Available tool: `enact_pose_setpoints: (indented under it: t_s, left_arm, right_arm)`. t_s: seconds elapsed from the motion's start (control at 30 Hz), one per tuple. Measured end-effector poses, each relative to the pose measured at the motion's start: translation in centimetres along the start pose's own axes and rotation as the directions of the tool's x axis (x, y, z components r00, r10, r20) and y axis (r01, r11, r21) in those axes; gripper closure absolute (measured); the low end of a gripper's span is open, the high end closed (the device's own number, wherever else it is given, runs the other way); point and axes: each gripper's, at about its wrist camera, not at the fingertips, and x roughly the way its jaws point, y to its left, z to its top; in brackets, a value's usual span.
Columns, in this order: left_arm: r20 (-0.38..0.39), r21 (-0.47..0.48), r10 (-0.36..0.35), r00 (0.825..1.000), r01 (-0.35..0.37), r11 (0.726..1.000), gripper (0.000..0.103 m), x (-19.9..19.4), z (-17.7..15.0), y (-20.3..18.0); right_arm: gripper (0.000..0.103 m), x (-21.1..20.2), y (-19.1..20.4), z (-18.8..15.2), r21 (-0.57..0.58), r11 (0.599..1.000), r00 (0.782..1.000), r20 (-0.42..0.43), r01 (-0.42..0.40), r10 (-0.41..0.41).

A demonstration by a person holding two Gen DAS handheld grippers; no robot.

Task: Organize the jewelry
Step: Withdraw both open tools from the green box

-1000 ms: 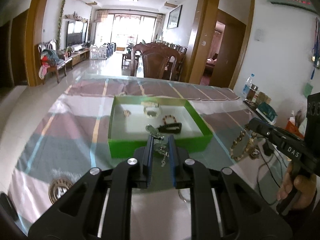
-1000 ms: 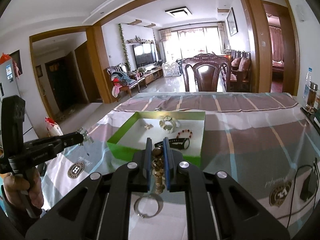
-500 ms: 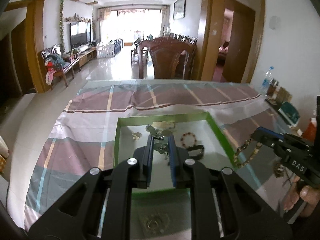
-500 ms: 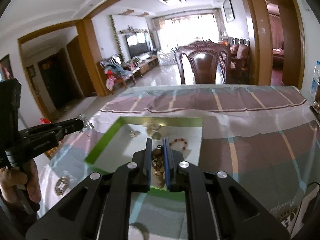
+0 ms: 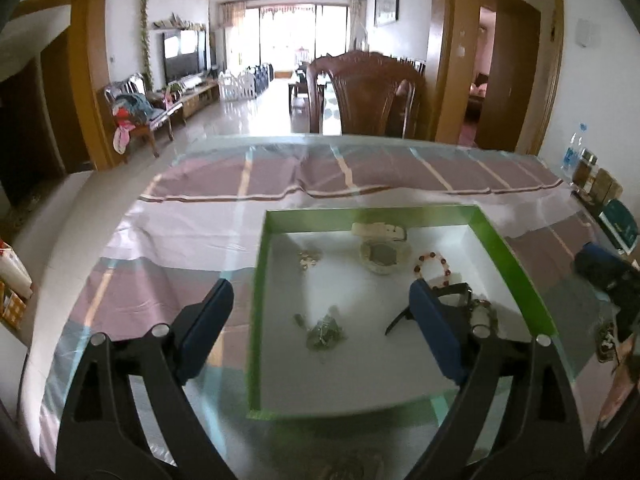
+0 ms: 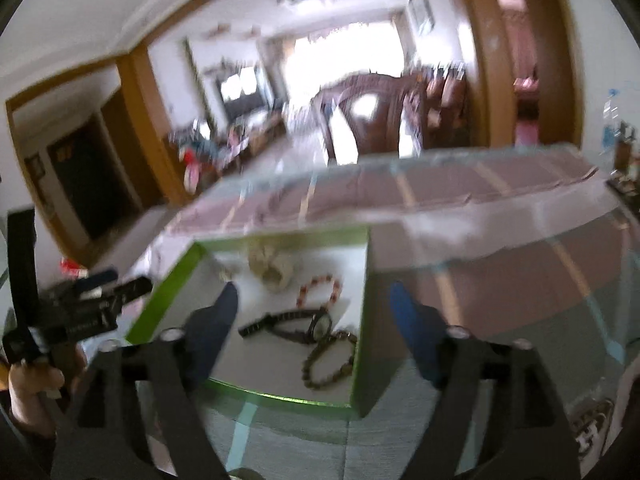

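Note:
A green tray (image 5: 256, 320) with a white floor lies on the checked tablecloth. My left gripper (image 5: 320, 300) hangs over it, its jaws opening with nothing between the pads. Below them a silver chain piece (image 5: 324, 330) lies on the tray floor. My right gripper (image 6: 314, 300) is also over the tray (image 6: 160, 304), jaws opening and empty. A brown bead bracelet (image 6: 328, 360) lies under it beside a black watch (image 6: 300, 324). A red bead bracelet (image 5: 434, 266), a white watch (image 5: 380, 248) and a small gold piece (image 5: 308, 258) also rest inside.
A wooden chair (image 5: 364, 92) stands at the table's far side. Bottles and jars (image 5: 588, 168) line the right edge. A person's hand (image 6: 32, 376) holds the left gripper at the tray's left. The right wrist view is blurred.
Both grippers came forward over the tray and went from shut to wide open. The silver chain piece left the left jaws and the brown bead bracelet left the right; both now lie in the tray.

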Motion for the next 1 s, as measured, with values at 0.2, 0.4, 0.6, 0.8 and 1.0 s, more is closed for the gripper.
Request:
enact_pose_setpoints:
  t_s: [0.2, 0.4, 0.6, 0.8, 1.0]
  left_arm:
    - [0.161, -0.072, -0.012, 0.987, 0.024, 0.997, 0.004, -9.0, -4.4, 1.8]
    - [0.164, -0.125, 0.01, 0.986, 0.011, 0.992, 0.004, -14.3, -10.9, 2.2]
    - [0.149, -0.106, -0.02, 0.989, 0.036, 0.994, 0.004, -17.2, -15.7, 1.3]
    - [0.13, -0.089, -0.031, 0.991, 0.043, 0.995, 0.004, -18.0, -18.3, 0.4]
    - [0.089, -0.06, -0.056, 0.994, 0.062, 0.996, 0.004, -17.7, -19.9, -0.7]
  right_arm:
    - [0.013, -8.9, 0.4, -2.5, 0.015, 0.999, 0.991, 0.123, -0.049, 0.047]
    - [0.013, -13.1, 2.5, -8.0, -0.03, 0.998, 0.995, 0.08, -0.061, 0.064]
    - [0.013, -14.8, 5.4, -13.0, -0.092, 0.994, 0.997, 0.036, -0.062, 0.066]
    - [0.013, -15.6, 6.7, -15.6, -0.093, 0.992, 0.996, 0.022, -0.084, 0.087]
    - [0.013, -15.4, 7.4, -16.9, -0.11, 0.99, 0.996, -0.007, -0.086, 0.086]
